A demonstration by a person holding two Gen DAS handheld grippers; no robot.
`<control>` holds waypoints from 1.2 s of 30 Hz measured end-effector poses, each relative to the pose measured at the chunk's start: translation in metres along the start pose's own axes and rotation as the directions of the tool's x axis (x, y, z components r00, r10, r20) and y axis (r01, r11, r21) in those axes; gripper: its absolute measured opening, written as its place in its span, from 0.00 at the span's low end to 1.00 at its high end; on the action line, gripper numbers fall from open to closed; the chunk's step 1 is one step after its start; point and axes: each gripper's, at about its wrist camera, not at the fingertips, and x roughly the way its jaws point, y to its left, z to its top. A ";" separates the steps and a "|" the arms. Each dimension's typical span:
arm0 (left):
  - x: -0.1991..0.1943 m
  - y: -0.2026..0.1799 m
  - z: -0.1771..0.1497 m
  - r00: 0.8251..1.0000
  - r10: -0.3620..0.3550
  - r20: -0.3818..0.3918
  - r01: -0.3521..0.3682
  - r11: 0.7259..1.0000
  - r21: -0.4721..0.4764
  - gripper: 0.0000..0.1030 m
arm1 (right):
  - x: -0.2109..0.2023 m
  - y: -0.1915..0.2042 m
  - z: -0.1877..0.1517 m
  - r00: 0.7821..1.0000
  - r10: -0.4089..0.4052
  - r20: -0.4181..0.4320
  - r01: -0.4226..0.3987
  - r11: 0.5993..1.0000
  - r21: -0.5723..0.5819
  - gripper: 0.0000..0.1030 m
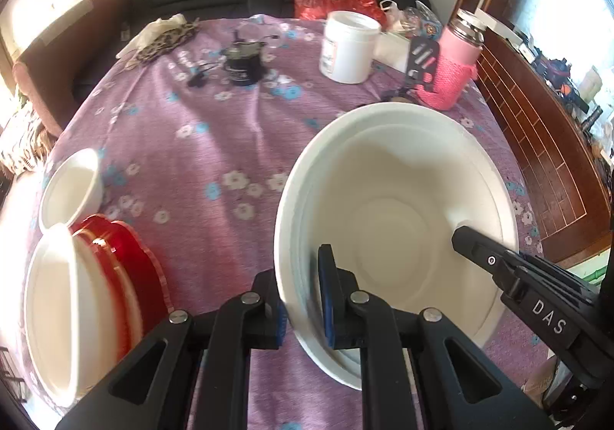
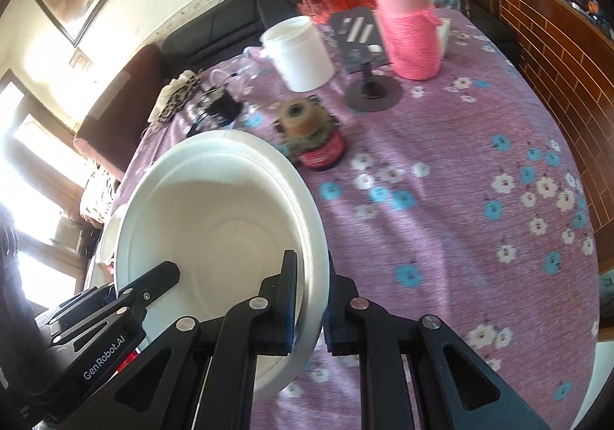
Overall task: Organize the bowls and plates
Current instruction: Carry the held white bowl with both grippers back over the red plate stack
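Clearly, both sets of jaws are pinched nearly together on the same white plate (image 1: 395,223), one on each side of its rim. The left gripper (image 1: 301,299) clamps the plate's left edge, one blue-padded finger inside the rim and the other outside it. The right gripper (image 2: 311,299) does the same on the opposite edge, its inner finger lying against the plate's well. In each wrist view the other gripper's black fingertip shows reaching in over the far rim.

The plate looks like more than one stacked together, since a second rim line shows inside the first, and it hangs tilted above the purple flowered cloth of the tabletop (image 1: 215,146).

To the left, at the tabletop's edge, sit a stack of white dishes on a red plate (image 1: 130,265) and a small white bowl (image 1: 71,188) just behind it.

Farther back stand a white tub (image 1: 347,46), a flask in a pink knitted sleeve (image 1: 454,61), a small dark jar (image 1: 243,63) and red plastic bags (image 1: 326,0), well apart from the plate.
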 end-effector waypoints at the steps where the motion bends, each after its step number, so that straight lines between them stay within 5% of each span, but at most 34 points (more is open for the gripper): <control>1: -0.003 0.005 -0.001 1.000 0.002 0.002 -0.002 1.000 -0.004 0.13 | 0.000 0.006 -0.002 1.000 0.000 0.001 0.000 1.000 -0.006 0.12; 36: -0.086 0.162 -0.035 0.995 0.050 0.081 -0.036 0.985 -0.168 0.13 | -0.003 0.167 -0.033 0.992 0.122 -0.013 -0.122 0.971 -0.206 0.12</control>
